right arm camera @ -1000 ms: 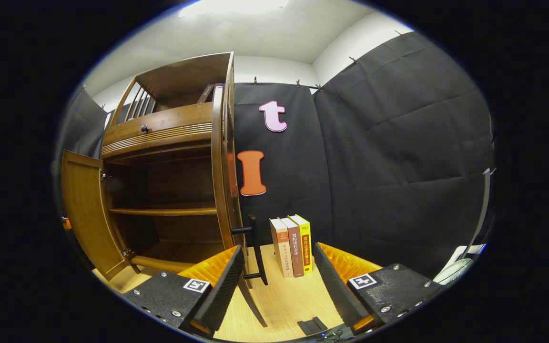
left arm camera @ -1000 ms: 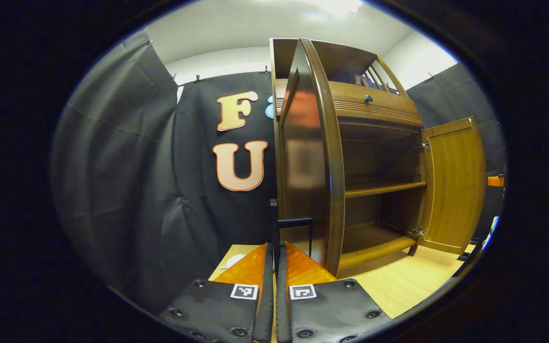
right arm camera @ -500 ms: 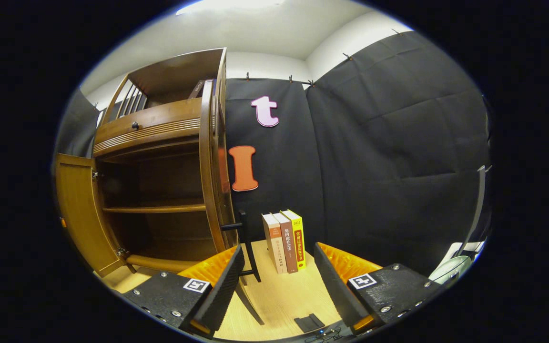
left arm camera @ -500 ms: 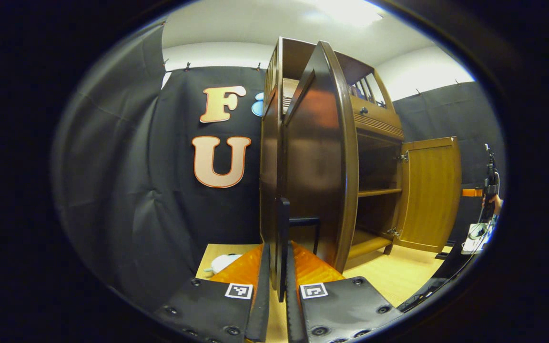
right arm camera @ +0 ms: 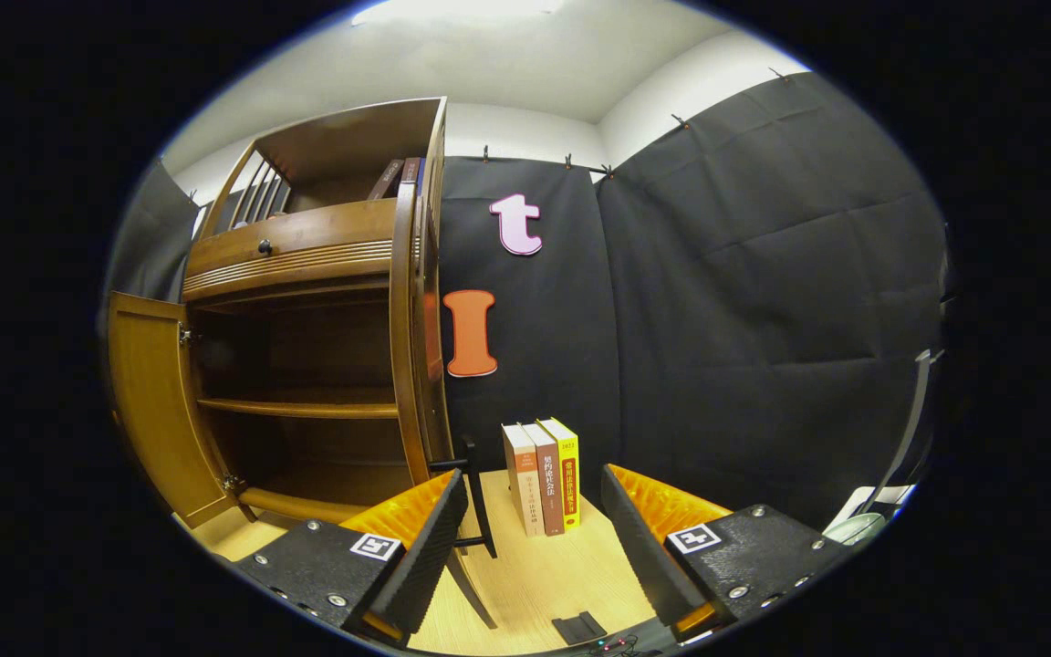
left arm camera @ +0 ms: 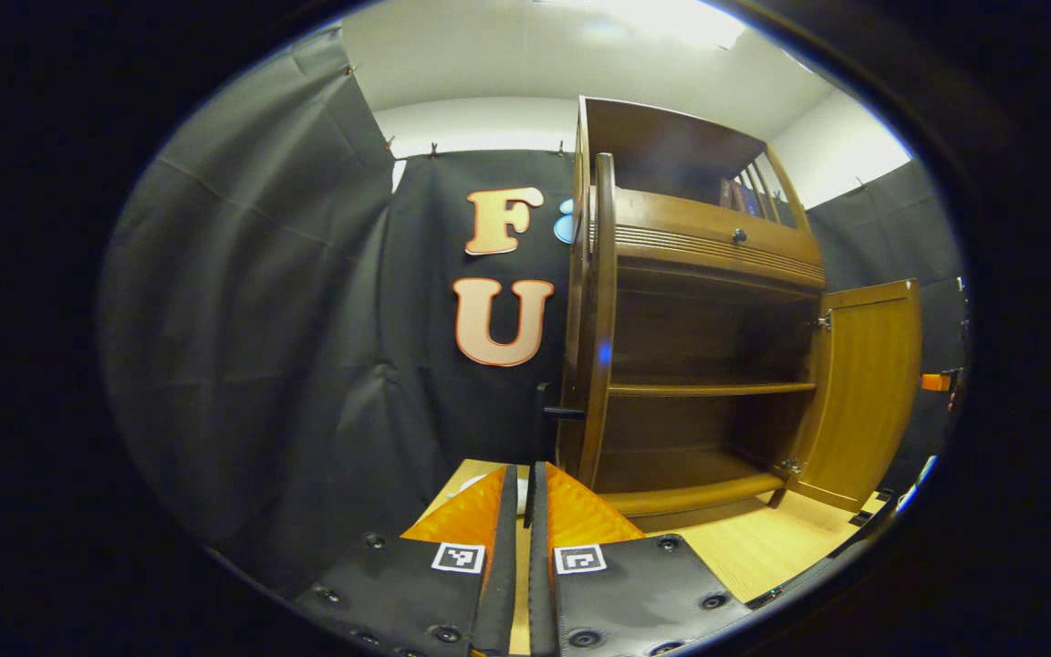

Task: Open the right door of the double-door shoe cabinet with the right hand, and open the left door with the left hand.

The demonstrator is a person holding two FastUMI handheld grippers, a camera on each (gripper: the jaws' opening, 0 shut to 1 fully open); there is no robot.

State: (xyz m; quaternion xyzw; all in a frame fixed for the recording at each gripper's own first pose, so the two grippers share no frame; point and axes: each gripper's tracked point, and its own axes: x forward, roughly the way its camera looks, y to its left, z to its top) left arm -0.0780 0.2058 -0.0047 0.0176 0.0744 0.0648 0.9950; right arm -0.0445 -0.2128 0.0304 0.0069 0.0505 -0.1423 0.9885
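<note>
left door [left arm camera: 597, 319] beyond closed fingers [left arm camera: 505, 520]

Your light wood table [right arm camera: 535, 575] fills the lower middle of the right gripper view; the shoe cabinet [right arm camera: 306, 365] stands at left, three upright books [right arm camera: 544, 474] at centre.

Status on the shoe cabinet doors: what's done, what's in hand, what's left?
Done: the right door and the left door both stand swung wide, shelves exposed. In hand: nothing. The right tongs are open beside the door handle; the left tongs are shut and empty. Left: apparently only backing away.
</note>
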